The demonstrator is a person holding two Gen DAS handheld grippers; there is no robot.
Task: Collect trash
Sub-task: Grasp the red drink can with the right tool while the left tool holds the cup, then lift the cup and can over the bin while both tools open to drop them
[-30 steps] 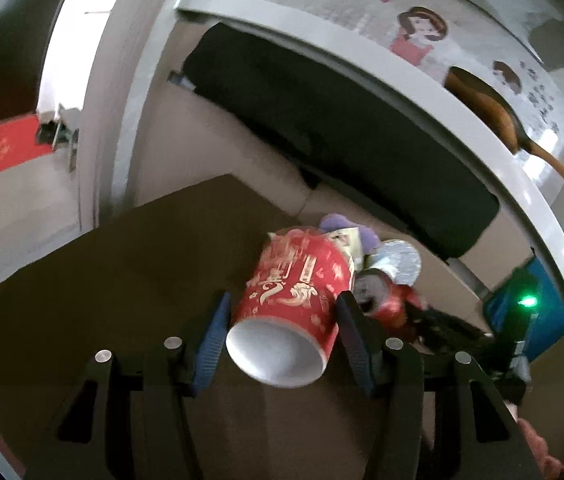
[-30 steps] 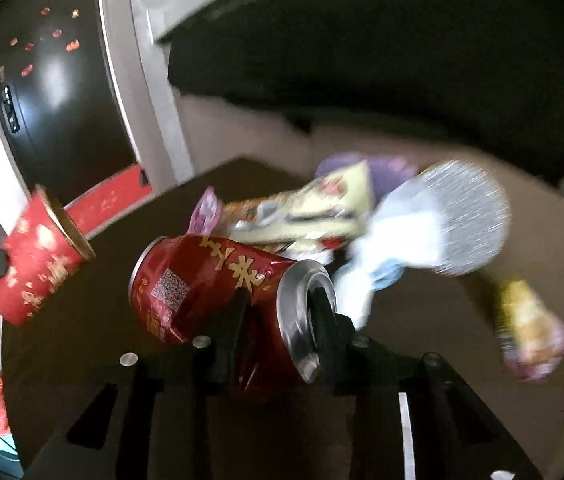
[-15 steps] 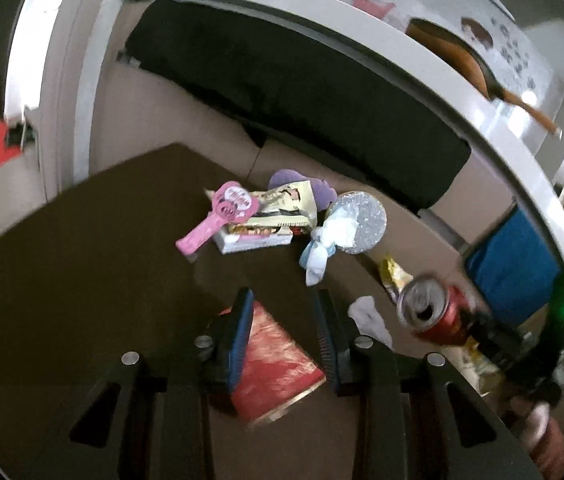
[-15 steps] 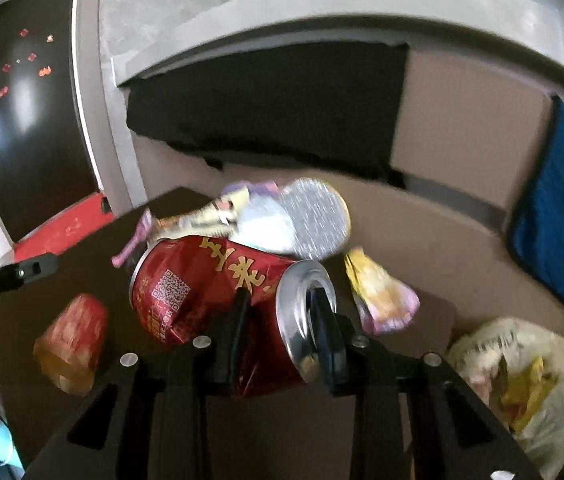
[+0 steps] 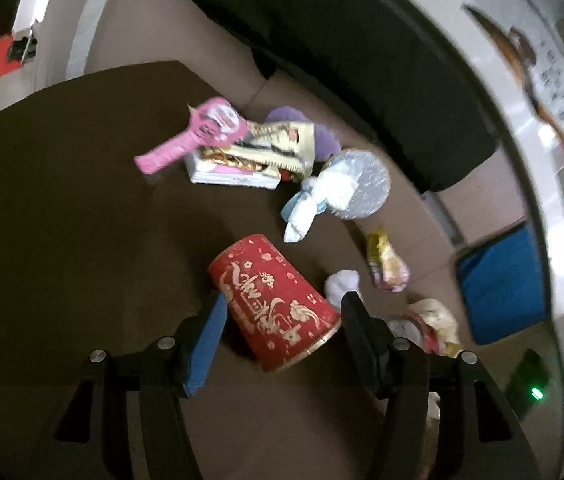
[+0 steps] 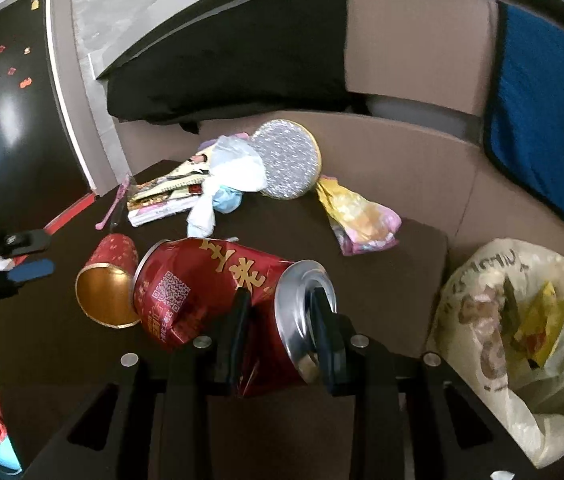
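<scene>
A dark brown table (image 6: 381,292) carries the litter, with an open white plastic trash bag (image 6: 521,344) just past its right edge. The right gripper (image 6: 278,308) is clamped on a dented red drink can (image 6: 210,284), held sideways above the tabletop. The left gripper (image 5: 282,312) is spread wide around a red paper cup (image 5: 274,300) lying on its side on the table, its pads (image 5: 206,340) apart from the cup. Farther back lie a silver foil disc (image 6: 287,158) and a yellow snack wrapper (image 6: 355,216).
</scene>
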